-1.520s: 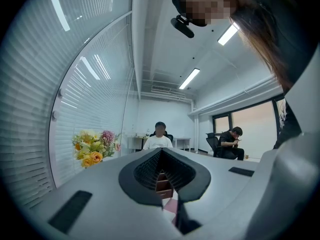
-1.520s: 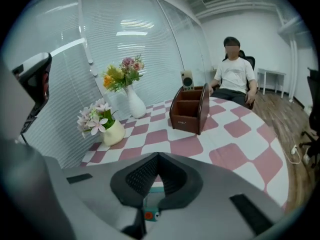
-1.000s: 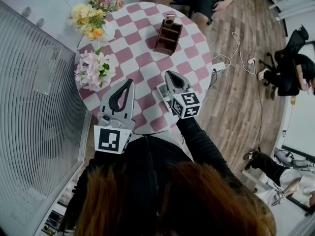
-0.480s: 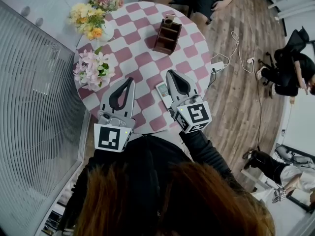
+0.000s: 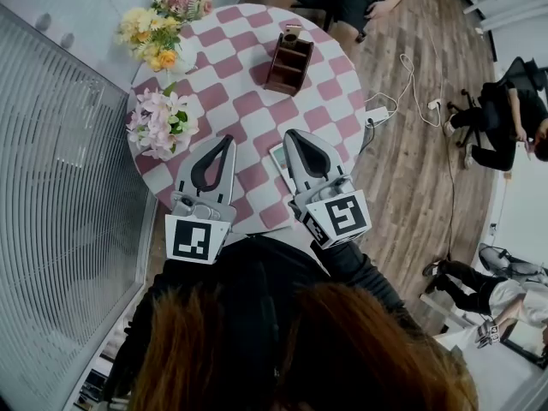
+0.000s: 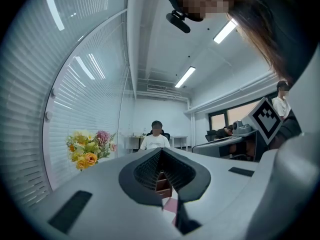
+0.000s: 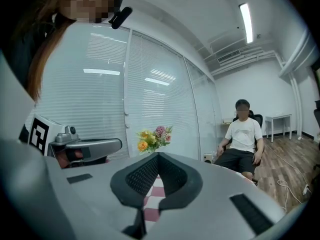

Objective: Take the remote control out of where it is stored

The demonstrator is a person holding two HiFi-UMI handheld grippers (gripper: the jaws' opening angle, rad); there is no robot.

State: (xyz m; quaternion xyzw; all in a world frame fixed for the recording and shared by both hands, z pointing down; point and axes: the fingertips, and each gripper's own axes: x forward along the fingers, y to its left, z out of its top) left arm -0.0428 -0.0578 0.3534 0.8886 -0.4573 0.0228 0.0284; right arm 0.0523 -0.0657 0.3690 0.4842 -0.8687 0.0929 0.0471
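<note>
Tongs both closed, empty: left tongs, right tongs.

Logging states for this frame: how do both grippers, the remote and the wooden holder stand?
left gripper: shut, empty.
right gripper: shut, empty.
remote control: lying flat on the table, outside the organizer, not held.
wooden organizer: upright on the table's far side.

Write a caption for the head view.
Left gripper and right gripper hover shut over the checked table; remote control lies beside the right one.
</note>
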